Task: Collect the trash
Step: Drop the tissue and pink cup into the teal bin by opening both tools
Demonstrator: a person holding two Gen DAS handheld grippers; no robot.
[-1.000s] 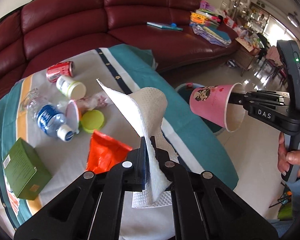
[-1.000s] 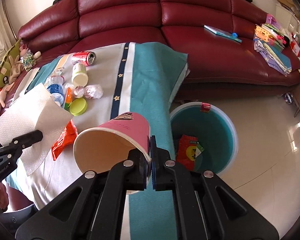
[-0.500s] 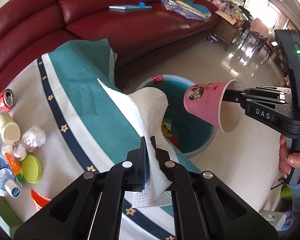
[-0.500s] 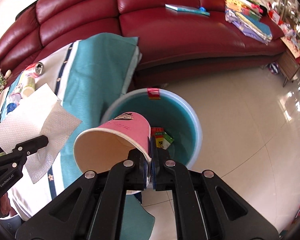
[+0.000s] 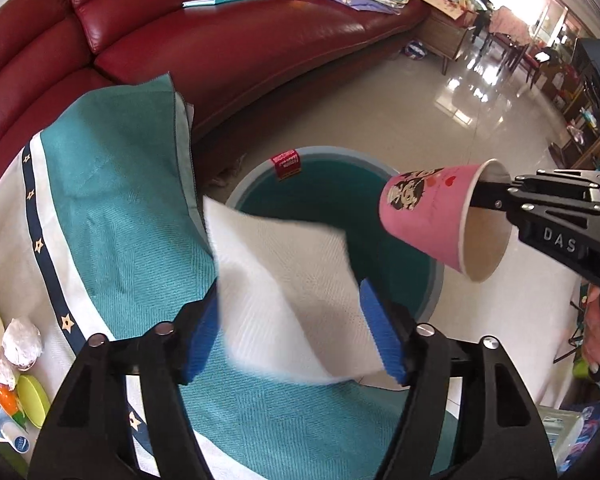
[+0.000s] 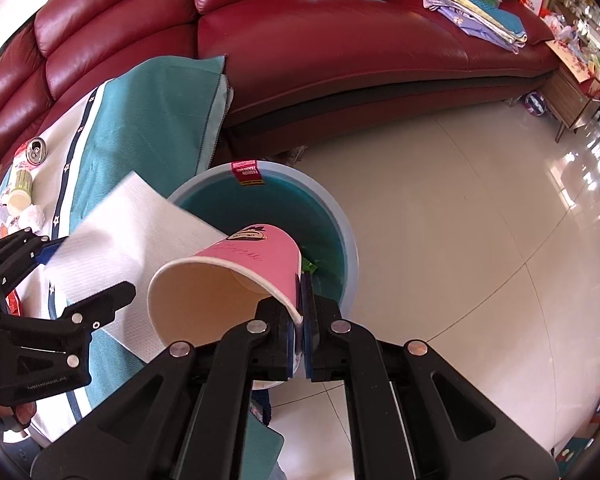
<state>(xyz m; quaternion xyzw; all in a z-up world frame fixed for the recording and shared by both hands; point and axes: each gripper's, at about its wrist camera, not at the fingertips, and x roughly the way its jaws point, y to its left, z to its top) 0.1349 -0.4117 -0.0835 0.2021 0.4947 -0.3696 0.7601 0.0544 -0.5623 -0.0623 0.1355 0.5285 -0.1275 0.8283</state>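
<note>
A white paper towel (image 5: 284, 280) hangs loose between the spread blue pads of my left gripper (image 5: 288, 300), whose jaws are opening; the pads no longer press on it. It floats over the near rim of the blue trash bin (image 5: 436, 280) on the floor. My right gripper (image 6: 302, 292) is shut on the rim of a pink paper cup (image 6: 252, 256), tilted mouth toward me above the bin (image 6: 340, 232). In the right wrist view the paper towel (image 6: 140, 232) spreads beside the left gripper (image 6: 84, 272). The left wrist view has the cup (image 5: 424, 216) at the right.
A table under a teal and white cloth (image 5: 112, 208) borders the bin on the left, with a can (image 6: 34, 152), a small bottle (image 6: 20, 192) and crumpled wrappers (image 5: 22, 338). A red leather sofa (image 6: 340, 48) stands behind. Glossy tiled floor (image 6: 460, 220) lies to the right.
Both grippers have swung from over the table to above the bin. The left jaws have opened and let go of the paper towel, which now spreads flat between them.
</note>
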